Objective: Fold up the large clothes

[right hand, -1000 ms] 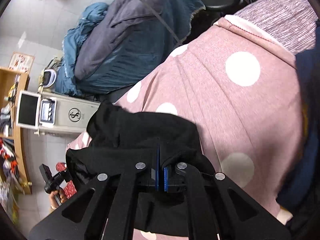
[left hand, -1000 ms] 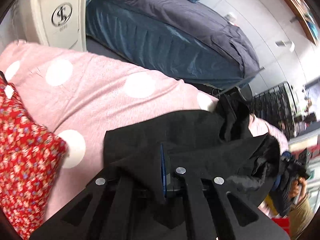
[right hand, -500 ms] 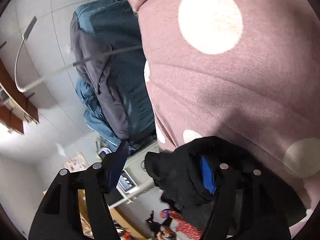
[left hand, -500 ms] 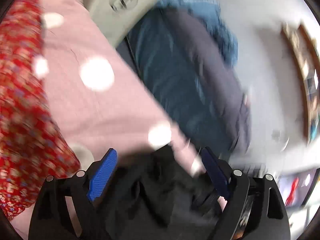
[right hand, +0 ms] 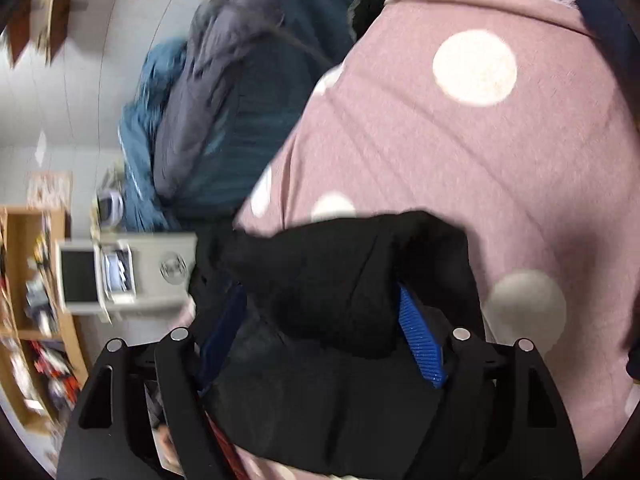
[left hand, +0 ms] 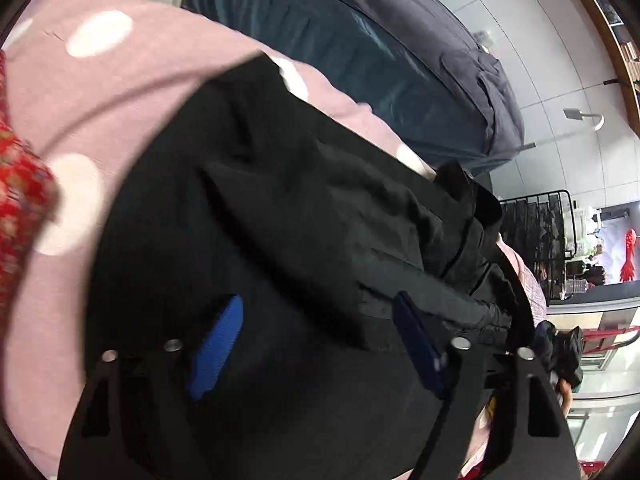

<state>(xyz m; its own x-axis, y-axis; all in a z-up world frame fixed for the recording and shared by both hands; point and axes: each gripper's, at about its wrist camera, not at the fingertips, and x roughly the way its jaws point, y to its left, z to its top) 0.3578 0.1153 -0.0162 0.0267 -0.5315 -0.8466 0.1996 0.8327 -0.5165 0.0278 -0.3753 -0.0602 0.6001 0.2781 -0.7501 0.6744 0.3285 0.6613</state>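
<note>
A black garment lies folded on a pink bedcover with white dots. My left gripper is open, its blue pads spread wide over the near part of the garment. In the right wrist view the same black garment bulges up between the jaws of my right gripper, which is open, with one blue pad showing beside the cloth. The other gripper's handle shows at the garment's far right end.
A red floral cloth lies at the left on the bedcover. A dark blue and grey quilt pile sits beyond the bed. A white machine with a screen and wooden shelves stand to the left. A black wire rack stands at the right.
Both grippers were shut on the black garment a second ago; both have opened and let it go. They swung up briefly and are now back down over the garment.
</note>
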